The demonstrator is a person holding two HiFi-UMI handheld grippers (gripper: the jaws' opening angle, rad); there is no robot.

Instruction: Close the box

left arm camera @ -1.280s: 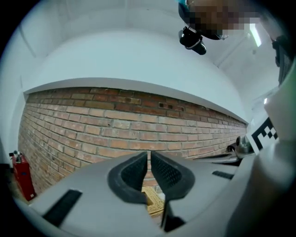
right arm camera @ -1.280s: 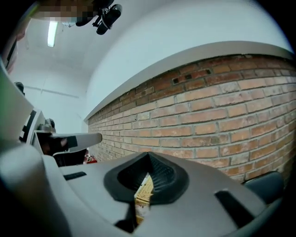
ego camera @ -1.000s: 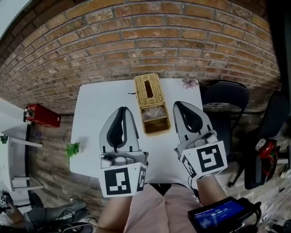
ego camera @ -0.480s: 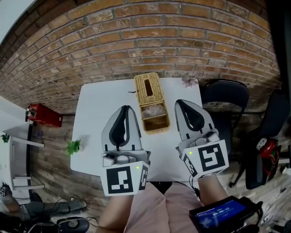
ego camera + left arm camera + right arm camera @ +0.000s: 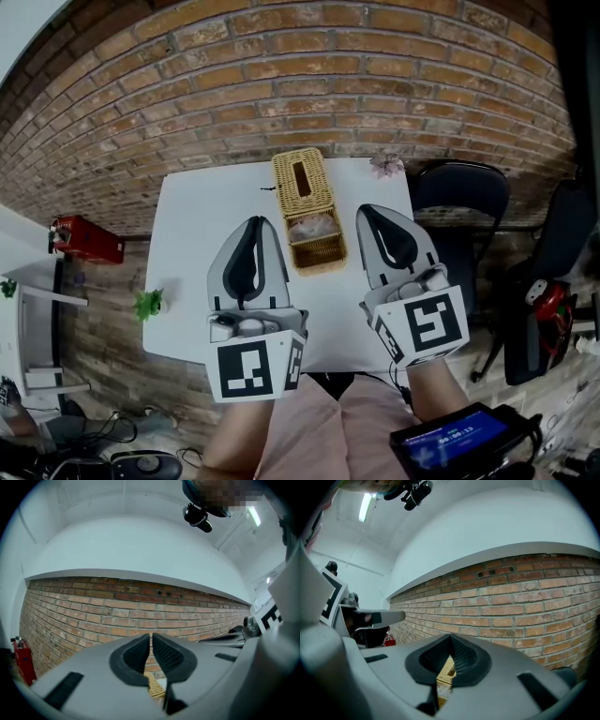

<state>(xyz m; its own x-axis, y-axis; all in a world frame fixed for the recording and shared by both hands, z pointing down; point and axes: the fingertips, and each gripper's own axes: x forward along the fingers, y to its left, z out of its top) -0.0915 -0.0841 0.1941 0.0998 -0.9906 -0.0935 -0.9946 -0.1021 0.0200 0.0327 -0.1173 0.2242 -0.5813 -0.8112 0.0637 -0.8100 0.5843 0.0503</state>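
Observation:
A woven wicker box (image 5: 315, 241) stands on the white table (image 5: 192, 244), with pale tissue showing inside. Its slotted lid (image 5: 302, 178) lies flung back toward the brick wall. My left gripper (image 5: 253, 225) hovers just left of the box, its jaws shut with nothing between them. Just right of the box, my right gripper (image 5: 367, 212) is also shut and empty. A strip of the wicker box (image 5: 154, 686) shows below the tips of the left gripper (image 5: 151, 637) in its own view. The wicker box (image 5: 446, 667) also peeks through under the tips of the right gripper (image 5: 451, 639).
A small pink flower (image 5: 387, 165) sits at the table's far right corner. A black chair (image 5: 461, 202) stands to the right of the table. To the left are a red object (image 5: 86, 239) and a green plant (image 5: 148, 304). A phone (image 5: 455, 439) rests near my lap.
Both grippers stay beside the box, shut. The head view has shifted slightly, so the box sits a little higher and further left in the picture.

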